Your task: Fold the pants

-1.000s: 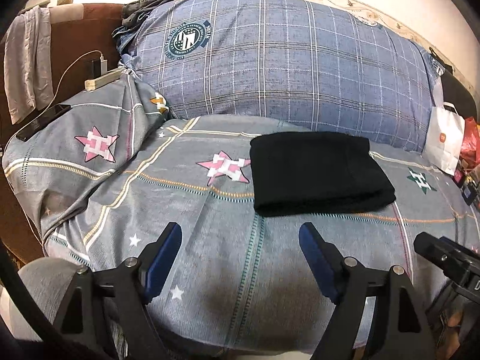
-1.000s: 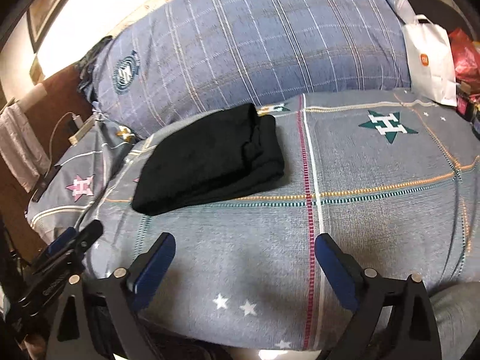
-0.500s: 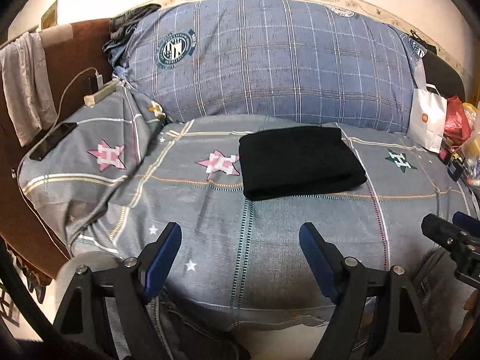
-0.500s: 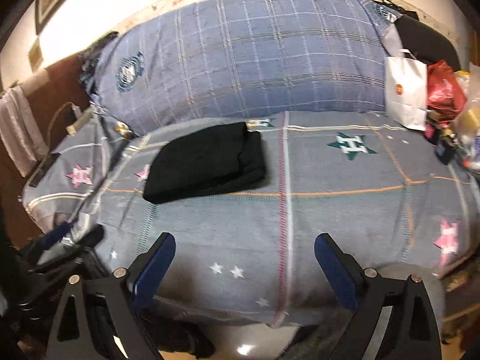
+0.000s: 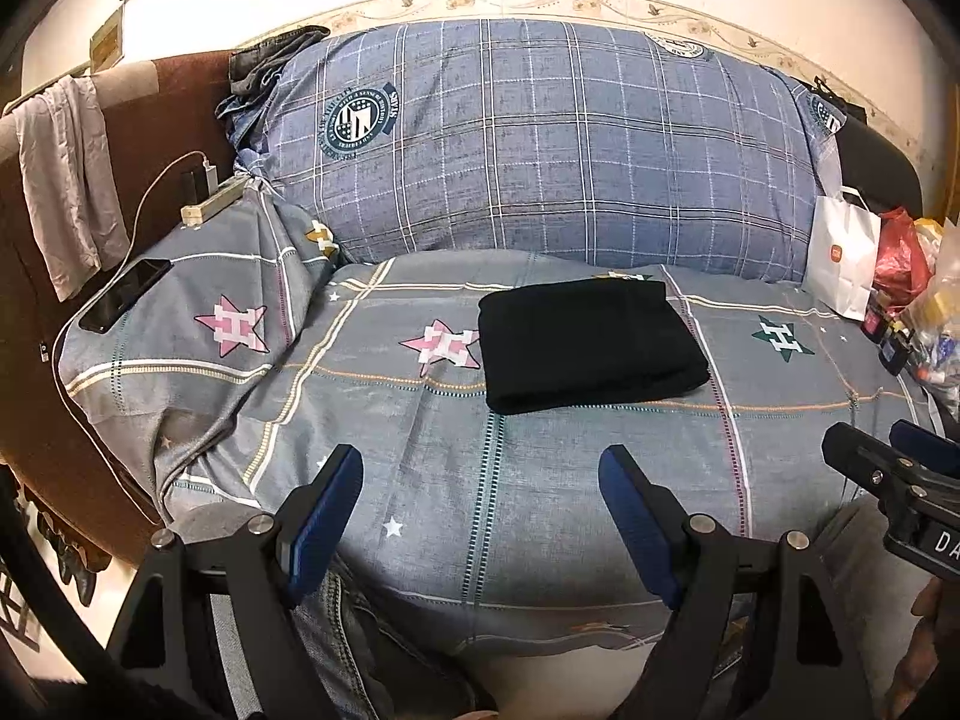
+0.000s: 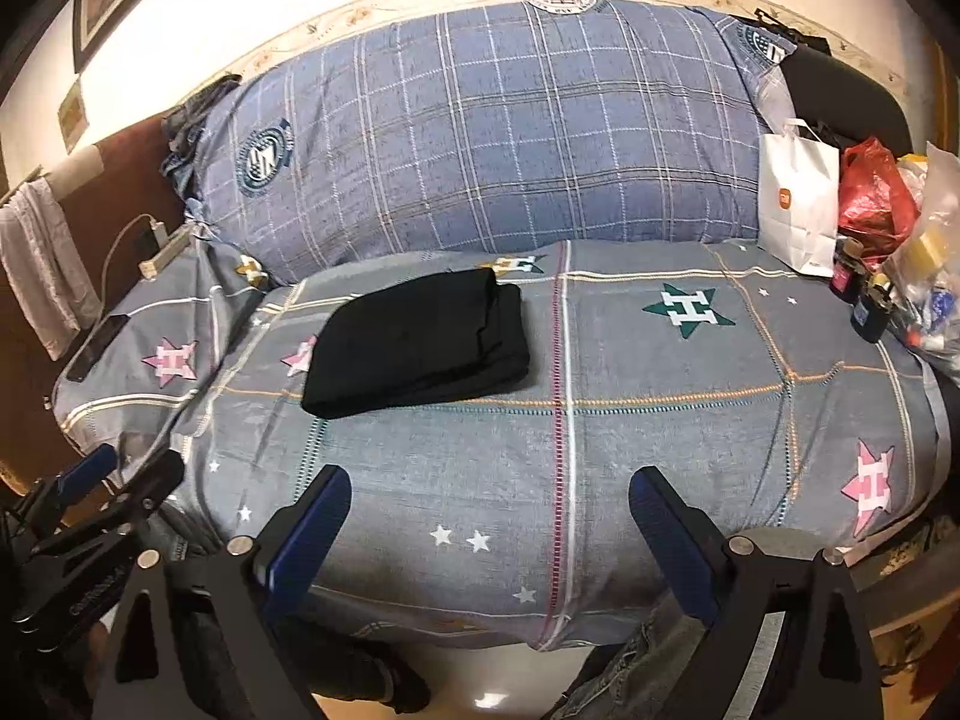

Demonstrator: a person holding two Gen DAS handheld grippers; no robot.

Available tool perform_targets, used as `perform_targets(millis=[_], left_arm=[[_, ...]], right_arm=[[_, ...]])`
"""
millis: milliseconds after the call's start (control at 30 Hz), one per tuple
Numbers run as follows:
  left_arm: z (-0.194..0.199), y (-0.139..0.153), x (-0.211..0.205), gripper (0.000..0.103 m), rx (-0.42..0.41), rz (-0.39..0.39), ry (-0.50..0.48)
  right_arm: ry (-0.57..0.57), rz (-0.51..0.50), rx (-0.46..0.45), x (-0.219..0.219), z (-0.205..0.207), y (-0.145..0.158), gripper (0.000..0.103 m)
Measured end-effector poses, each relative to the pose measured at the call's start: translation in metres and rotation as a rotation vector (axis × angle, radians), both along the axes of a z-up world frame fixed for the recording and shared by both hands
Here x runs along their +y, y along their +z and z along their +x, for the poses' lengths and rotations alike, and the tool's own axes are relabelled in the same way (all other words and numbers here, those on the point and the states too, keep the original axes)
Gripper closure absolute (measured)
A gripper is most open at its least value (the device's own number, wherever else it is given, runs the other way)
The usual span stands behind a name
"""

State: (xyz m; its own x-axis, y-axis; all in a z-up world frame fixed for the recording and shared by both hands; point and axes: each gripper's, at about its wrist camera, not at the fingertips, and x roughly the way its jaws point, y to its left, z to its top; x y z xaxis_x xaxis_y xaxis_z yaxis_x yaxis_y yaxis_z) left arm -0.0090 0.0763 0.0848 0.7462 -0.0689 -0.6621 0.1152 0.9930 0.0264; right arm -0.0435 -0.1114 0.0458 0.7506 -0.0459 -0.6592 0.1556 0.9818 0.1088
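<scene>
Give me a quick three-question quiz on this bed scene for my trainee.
1. True or false: the black pants lie folded on the bed cover.
2. What does the left gripper hold?
3. The white paper bag stands: A) on the pants B) at the bed's right edge, beside a red plastic bag C) beside the phone

Key: 1 true. 2 nothing; jaws open, as on the right gripper. 3 B.

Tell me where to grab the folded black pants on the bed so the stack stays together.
Grip the folded pants at the thick rounded edge facing the camera, coming in low from the near side of the bed. That edge looks closed, while the right end shows loose stepped layers that would likely splay.
</scene>
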Motion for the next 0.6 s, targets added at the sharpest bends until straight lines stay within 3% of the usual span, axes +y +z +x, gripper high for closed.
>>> perform_targets(millis=[600], left_arm=[[0.0012,-0.0019,-0.0007,0.022,0.027,0.004,-0.002]], right_arm=[[0.002,0.023,-0.007,-0.0013,-0.0021,0.0025,0.007]])
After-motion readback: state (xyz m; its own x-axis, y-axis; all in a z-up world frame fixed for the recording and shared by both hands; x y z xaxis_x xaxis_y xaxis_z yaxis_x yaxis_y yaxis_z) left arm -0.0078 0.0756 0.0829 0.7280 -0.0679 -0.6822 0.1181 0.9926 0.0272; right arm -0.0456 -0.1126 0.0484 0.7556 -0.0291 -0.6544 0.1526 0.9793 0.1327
